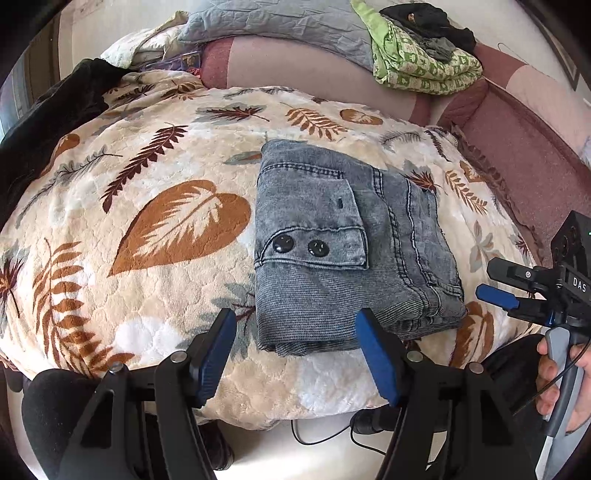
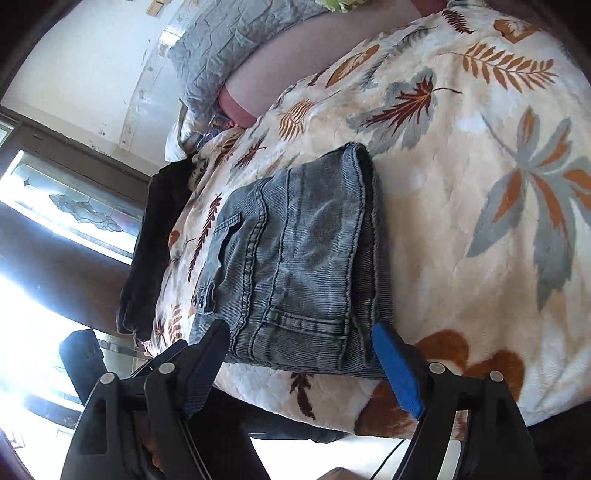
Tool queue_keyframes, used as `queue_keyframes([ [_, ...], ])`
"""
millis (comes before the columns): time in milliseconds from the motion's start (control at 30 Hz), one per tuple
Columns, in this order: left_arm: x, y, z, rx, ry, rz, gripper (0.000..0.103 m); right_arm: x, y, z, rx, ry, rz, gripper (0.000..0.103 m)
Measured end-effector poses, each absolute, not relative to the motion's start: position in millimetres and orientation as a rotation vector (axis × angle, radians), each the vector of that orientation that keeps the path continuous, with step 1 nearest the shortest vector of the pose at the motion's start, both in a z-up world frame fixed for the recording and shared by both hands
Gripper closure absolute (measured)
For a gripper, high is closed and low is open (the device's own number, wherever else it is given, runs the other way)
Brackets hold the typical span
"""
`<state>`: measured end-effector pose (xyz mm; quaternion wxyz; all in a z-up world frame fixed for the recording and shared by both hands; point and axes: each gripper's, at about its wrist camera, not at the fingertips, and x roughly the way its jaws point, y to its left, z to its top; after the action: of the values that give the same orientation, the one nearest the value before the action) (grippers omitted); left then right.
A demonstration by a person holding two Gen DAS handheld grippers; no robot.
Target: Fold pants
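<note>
The grey denim pants [image 1: 332,266] lie folded into a compact rectangle on the leaf-patterned blanket [image 1: 147,155], a flap with two black buttons on top. My left gripper [image 1: 295,321] hovers open at the bundle's near edge, its blue pads apart and touching nothing. In the right wrist view the same pants [image 2: 295,251] show their waistband and belt loops. My right gripper [image 2: 301,332] is open, its fingers standing to either side of the bundle's near end without pressing on it. From the left wrist view the right gripper [image 1: 489,282] sits off the bundle's right side, held by a hand [image 1: 554,373].
A grey pillow [image 1: 280,22] and a pile of green and dark cloth [image 1: 421,55] lie at the far side of the bed. A dark garment [image 1: 48,122] drapes over the blanket's left edge. Cables [image 1: 332,432] run along the floor under the bed's near edge. A bright window [image 2: 74,210] is to the left.
</note>
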<state>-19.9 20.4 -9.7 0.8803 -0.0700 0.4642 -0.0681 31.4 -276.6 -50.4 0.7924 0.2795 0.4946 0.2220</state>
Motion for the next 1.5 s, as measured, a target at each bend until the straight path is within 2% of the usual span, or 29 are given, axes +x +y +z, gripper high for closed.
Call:
queue_keyframes([
  [167, 2, 49, -5, -0.239, 0.933, -0.137, 0.027, 48, -301, -54, 0.66, 1.091, 0.444, 0.021],
  [333, 46, 73, -26, -0.399, 1.001, -0.223, 0.027, 72, -311, -62, 0.714, 1.136, 0.469, 0.021],
  [567, 88, 63, -58, -0.507, 1.106, -0.363, 0.027, 115, -282, -87, 0.727, 1.255, 0.51, 0.021],
  [733, 100, 59, -66, -0.554, 1.111, -0.408, 0.027, 124, -264, -89, 0.733, 1.272, 0.523, 0.011],
  [833, 103, 53, -67, -0.543, 1.1, -0.419, 0.028, 126, -251, -88, 0.685, 1.262, 0.527, 0.012],
  [867, 103, 49, -66, -0.516, 1.094, -0.412, 0.03, 125, -244, -86, 0.624, 1.264, 0.521, 0.013],
  [900, 102, 45, -65, -0.478, 1.09, -0.403, 0.041, 123, -239, -83, 0.561, 1.263, 0.495, 0.025],
  [933, 101, 41, -64, -0.436, 1.087, -0.385, 0.048, 121, -235, -82, 0.525, 1.264, 0.484, 0.049],
  [967, 100, 40, -62, -0.409, 1.08, -0.381, 0.051, 120, -233, -83, 0.53, 1.268, 0.498, 0.058],
  [1033, 95, 37, -55, -0.362, 1.055, -0.382, 0.069, 118, -228, -79, 0.496, 1.253, 0.502, 0.07],
  [1133, 87, 35, -37, -0.285, 1.005, -0.376, 0.077, 112, -222, -61, 0.454, 1.202, 0.511, 0.075],
  [1300, 83, 35, 14, -0.192, 0.865, -0.364, 0.077, 115, -210, -8, 0.387, 1.093, 0.563, 0.076],
  [1500, 124, 49, 62, -0.172, 0.784, -0.344, 0.077, 156, -202, 50, 0.355, 1.002, 0.608, 0.076],
])
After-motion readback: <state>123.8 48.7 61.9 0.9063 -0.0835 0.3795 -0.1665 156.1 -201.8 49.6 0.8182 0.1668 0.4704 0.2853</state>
